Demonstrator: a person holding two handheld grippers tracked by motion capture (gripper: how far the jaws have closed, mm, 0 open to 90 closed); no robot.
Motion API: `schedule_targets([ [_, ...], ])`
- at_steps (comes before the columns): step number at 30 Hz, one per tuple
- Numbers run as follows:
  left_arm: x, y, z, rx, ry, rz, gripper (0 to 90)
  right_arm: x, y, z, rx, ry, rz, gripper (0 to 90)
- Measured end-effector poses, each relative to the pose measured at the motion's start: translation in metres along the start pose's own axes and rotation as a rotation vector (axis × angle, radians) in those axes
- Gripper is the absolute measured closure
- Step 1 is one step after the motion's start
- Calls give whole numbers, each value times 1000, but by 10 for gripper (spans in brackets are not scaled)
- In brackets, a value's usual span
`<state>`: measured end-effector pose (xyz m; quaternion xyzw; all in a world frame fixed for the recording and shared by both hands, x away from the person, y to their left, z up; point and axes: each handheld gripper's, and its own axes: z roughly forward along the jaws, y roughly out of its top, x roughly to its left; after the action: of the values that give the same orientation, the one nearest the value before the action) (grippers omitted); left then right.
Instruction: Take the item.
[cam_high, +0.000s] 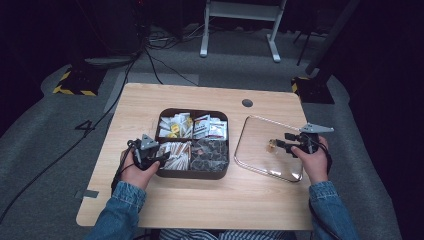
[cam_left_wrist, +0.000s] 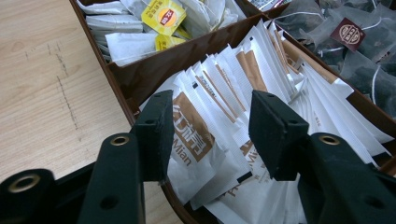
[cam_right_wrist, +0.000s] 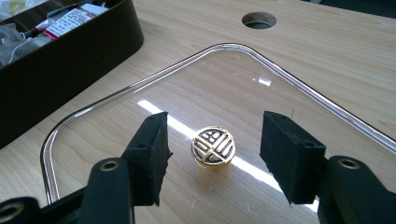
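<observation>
Sachets of white paper with brown print are packed upright in the near left compartment of a dark brown divided box, and they are straddled by the left gripper. Its jaws are seen partly apart, with several sachets between them; whether the pads press on the paper cannot be told. In the high view the left gripper is held at the box's left rim. Tea bags with yellow tags fill the compartment behind the sachets, and dark mesh bags the one beside them.

To the right of the box, apart from it, a clear glass lid lies flat on the wooden table. A round gold knob stands at its middle. The right gripper is held over the lid with its jaws moderately open on either side of the knob, neither pad touching it.
</observation>
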<state>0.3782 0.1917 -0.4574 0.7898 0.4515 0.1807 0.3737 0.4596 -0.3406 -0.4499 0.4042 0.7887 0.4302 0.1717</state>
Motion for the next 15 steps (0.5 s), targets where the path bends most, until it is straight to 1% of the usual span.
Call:
schedule_targets([
  [1, 0, 0, 0, 0, 0, 0, 529, 0, 0, 0, -3, 0, 0, 428],
  [2, 0, -1, 0, 13, 2, 16, 551, 0, 1, 0, -2, 1, -2, 432],
  [3, 0, -1, 0, 13, 2, 16, 574, 0, 1, 0, -2, 1, -2, 432],
  [4, -1, -1, 0, 25, 8, 27, 594, 0, 1, 1, 1, 4, -7, 434],
  [7, -1, -2, 1, 38, 7, 37, 640, 1, 1, 2, 3, 6, -10, 438],
  [8, -1, -2, 2, 44, 13, 51, 653, 1, 1, 2, 5, 8, -16, 440],
  [9, -1, -2, 2, 44, 13, 51, 667, 1, 1, 2, 5, 8, -16, 440],
  [10, -1, -2, 3, 53, 26, 66, 683, 1, 1, 2, 5, 9, -18, 441],
  [11, -1, -2, 3, 53, 26, 66, 711, 1, 1, 2, 5, 9, -18, 441],
  [12, -1, -3, 4, 70, 30, 74, 741, 2, 1, 3, 8, 10, -15, 441],
  [13, -1, -3, 4, 70, 30, 74, 757, 2, 1, 3, 8, 10, -15, 441],
  [14, 0, -3, 5, 78, 27, 68, 757, 2, 1, 3, 9, 11, -17, 441],
  [15, 2, -4, 6, 75, 27, 63, 783, 2, 0, 3, 10, 9, -15, 441],
])
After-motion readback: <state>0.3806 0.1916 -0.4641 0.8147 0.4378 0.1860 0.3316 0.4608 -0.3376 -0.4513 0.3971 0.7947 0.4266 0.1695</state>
